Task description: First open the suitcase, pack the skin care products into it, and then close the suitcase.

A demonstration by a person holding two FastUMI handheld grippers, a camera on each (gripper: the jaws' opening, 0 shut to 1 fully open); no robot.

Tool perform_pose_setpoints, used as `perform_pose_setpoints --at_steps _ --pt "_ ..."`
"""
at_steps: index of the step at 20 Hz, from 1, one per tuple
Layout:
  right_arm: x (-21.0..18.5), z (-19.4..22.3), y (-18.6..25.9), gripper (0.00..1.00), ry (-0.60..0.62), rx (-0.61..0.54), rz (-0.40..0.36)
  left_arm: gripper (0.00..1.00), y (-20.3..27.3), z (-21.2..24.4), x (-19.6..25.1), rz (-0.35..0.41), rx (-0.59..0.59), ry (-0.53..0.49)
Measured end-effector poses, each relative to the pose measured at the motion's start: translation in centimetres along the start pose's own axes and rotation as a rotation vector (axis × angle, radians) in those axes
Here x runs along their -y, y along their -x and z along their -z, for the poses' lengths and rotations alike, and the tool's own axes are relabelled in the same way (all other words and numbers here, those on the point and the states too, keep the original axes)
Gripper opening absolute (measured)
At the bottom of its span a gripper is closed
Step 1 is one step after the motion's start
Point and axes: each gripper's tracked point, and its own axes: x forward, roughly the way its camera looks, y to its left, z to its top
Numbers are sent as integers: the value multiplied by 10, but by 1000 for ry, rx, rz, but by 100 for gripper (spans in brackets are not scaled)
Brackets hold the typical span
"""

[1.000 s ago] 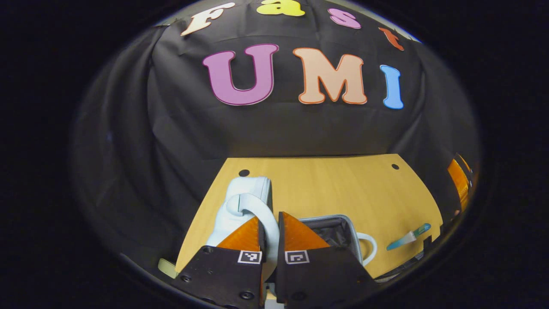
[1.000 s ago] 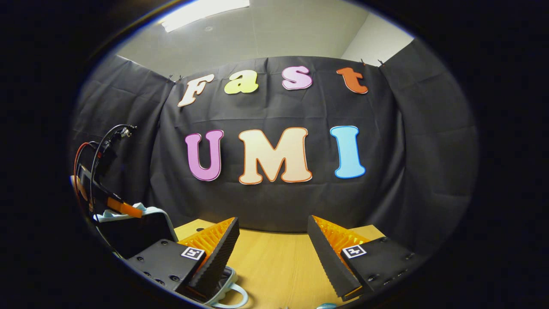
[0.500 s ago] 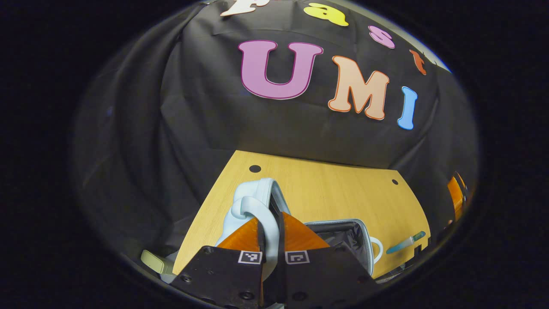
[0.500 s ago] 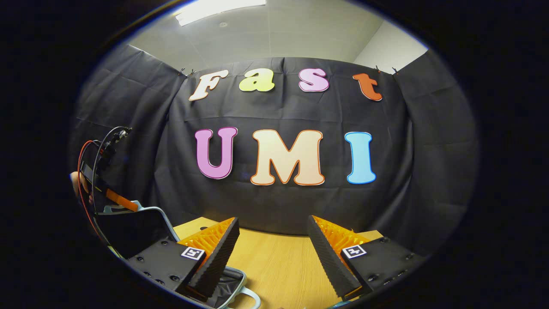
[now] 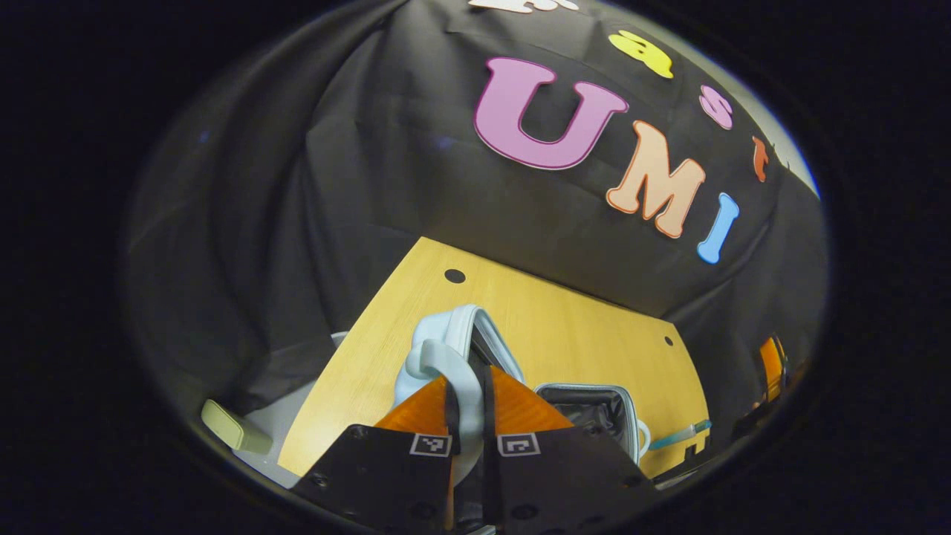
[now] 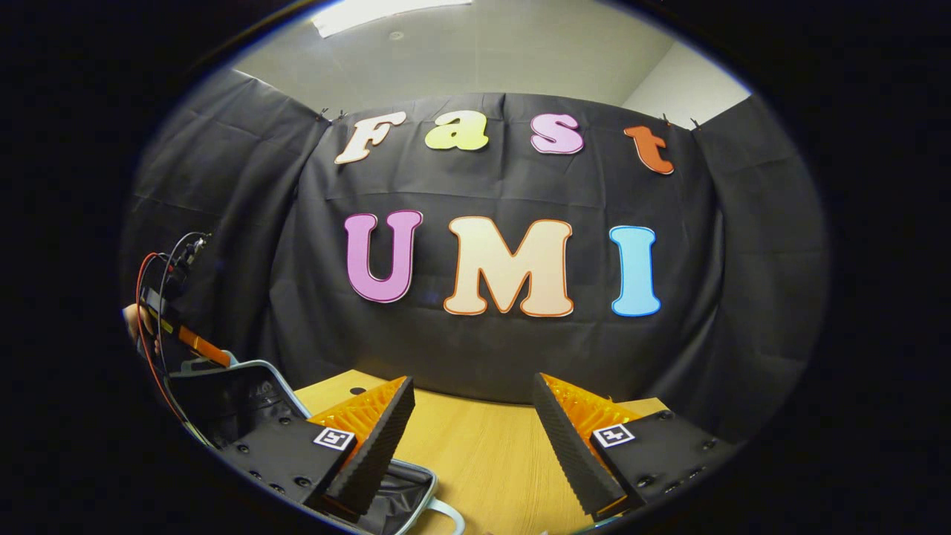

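lid (image 5: 457, 334) farther open in left tool (image 5: 468, 397), table edge (image 5: 356, 334) beside

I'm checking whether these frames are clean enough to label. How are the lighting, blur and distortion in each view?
Left gripper view: dim and tilted, table edges bowed by the fisheye; left gripper and suitcase lid handle sharp, no motion blur. Right gripper view: brighter, a ceiling light blown out at top, open suitcase lining in deep shadow, right gripper crisp.

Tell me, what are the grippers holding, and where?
The left gripper is shut on the suitcase lid, at its handle. The right gripper is open, holding nothing.
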Motion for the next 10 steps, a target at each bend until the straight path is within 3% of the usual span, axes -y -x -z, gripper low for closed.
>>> perform_pose_setpoints --at_steps 10 --pt "-20 4 5 99 52 -20 -16 14 -14 39 -66 43 -73 266"
